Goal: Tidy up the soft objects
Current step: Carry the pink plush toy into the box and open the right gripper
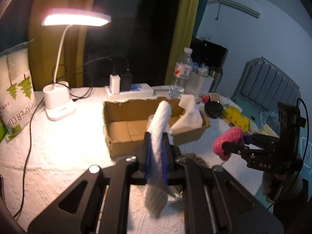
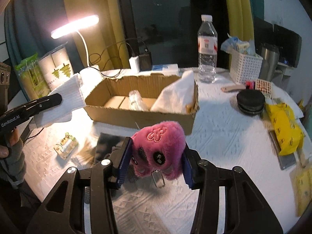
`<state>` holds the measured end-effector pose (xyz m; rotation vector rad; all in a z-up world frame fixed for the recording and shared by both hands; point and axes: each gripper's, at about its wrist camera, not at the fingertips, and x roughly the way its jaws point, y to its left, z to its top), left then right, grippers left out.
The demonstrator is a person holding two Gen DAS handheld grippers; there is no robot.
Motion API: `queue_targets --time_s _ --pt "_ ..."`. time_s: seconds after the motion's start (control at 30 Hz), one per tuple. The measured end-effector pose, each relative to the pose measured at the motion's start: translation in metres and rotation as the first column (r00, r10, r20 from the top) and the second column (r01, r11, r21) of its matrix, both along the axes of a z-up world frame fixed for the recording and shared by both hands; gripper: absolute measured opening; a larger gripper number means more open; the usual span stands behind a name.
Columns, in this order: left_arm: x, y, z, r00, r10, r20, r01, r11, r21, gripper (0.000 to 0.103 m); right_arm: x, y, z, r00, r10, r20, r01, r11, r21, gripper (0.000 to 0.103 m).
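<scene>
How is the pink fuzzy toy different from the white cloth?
The pink toy is round and furry with stitched eyes; the white cloth is flat, thin and waffle-textured. The toy fills the wide gap of the right claw, while the cloth is pinched thin in the left claw and droops below it. Both are soft, held off the table, near the cardboard box.

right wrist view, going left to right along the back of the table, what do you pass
paper cup pack → desk lamp → white charger → water bottle → white basket → steel tumbler
</scene>
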<state>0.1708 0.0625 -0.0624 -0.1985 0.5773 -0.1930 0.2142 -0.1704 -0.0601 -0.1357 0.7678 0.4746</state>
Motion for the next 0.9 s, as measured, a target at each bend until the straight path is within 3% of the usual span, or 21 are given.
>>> queue_targets --time_s 0.9 --pt "0.002 0.061 0.011 0.995 0.083 0.060 -0.081 0.996 -0.035 0.010 0.030 0.069 0.026 0.994 0.092 0.050 -0.092 0.996 -0.004 0.049"
